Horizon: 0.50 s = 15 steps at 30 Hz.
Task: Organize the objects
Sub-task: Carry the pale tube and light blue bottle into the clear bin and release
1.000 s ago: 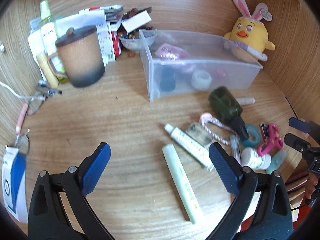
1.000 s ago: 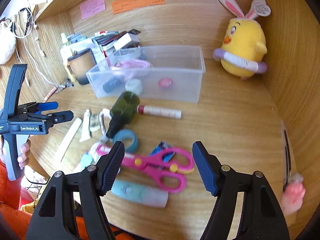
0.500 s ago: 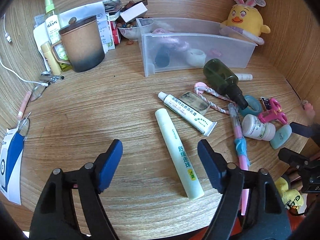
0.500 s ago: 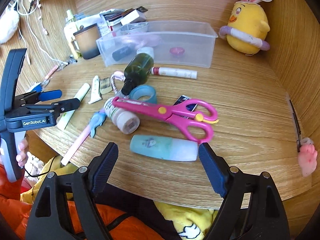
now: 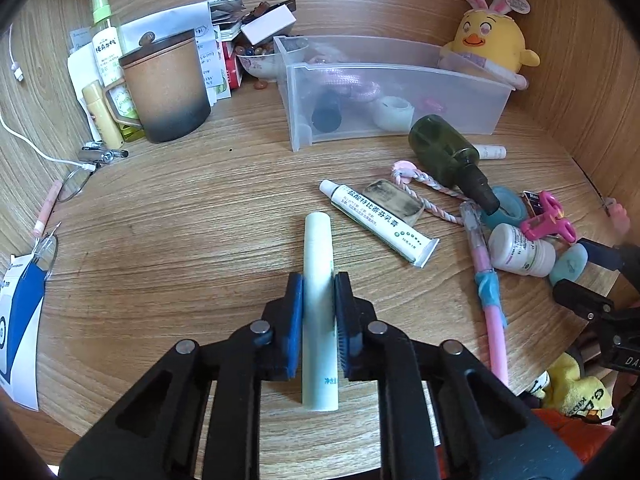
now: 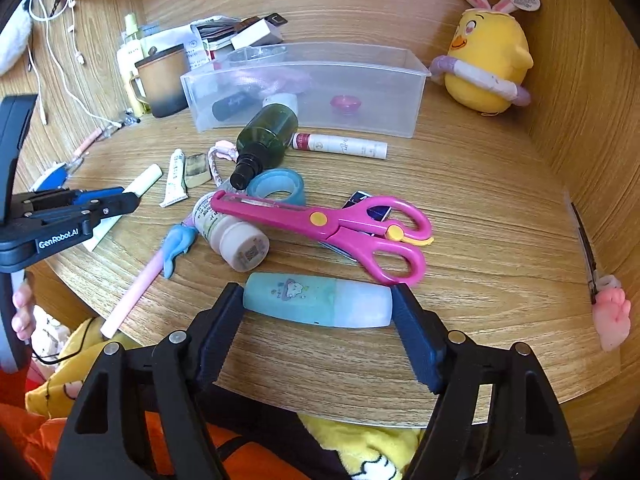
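Two tools: left tool [image 5: 317, 314] clamping pale tube [image 5: 318, 264], right tool [image 6: 316, 334] bracketing teal bottle [image 6: 316, 300] endwise.

My wooden desk [image 5: 160, 240] is carrying a clear bin [image 5: 392, 92], brown mug [image 5: 164, 88], pink scissors [image 6: 332, 228] and green bottle [image 6: 264, 140].

Left of the clear bin [image 5: 384, 92] I've got bare wood running from the brown mug [image 5: 166, 88] to the near edge. In front of the bin it's jammed: green bottle [image 5: 448, 152], white tube [image 5: 378, 218], tape roll [image 6: 276, 186], pink scissors [image 6: 340, 228]. Right of the bin, open desk up to the yellow plush [image 6: 486, 60].
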### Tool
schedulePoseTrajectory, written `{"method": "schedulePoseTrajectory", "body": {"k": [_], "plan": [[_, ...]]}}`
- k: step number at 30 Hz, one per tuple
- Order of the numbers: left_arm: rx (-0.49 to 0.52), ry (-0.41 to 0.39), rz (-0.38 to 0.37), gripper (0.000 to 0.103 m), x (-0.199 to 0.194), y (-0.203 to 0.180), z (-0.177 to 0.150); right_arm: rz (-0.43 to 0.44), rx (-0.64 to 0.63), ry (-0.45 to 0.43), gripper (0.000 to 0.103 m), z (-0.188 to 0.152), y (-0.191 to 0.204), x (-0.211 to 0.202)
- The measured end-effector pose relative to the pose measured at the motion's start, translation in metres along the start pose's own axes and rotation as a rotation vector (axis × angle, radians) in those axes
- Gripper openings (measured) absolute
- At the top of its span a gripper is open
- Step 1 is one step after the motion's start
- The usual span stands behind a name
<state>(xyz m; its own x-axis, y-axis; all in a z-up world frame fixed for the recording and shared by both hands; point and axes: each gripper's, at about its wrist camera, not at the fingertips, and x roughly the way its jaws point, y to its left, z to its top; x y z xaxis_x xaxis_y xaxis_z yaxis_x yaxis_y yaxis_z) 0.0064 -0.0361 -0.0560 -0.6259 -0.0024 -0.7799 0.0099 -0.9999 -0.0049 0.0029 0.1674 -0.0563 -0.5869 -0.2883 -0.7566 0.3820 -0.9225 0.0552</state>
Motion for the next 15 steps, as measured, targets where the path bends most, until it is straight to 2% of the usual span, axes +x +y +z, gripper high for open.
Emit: {"method": "schedulePoseTrajectory", "body": {"k": [7,15], "plan": [[-0.039,-0.003,-0.034,0.015,-0.001,0.006,0.003,0.003,0.022,-0.062,0.071,0.012,-0.012,-0.022],[-0.028,-0.09,-0.032,0.015,-0.022,0.008,0.025,-0.02,-0.007,-0.152,0.071,0.043,-0.017,-0.035]]}}
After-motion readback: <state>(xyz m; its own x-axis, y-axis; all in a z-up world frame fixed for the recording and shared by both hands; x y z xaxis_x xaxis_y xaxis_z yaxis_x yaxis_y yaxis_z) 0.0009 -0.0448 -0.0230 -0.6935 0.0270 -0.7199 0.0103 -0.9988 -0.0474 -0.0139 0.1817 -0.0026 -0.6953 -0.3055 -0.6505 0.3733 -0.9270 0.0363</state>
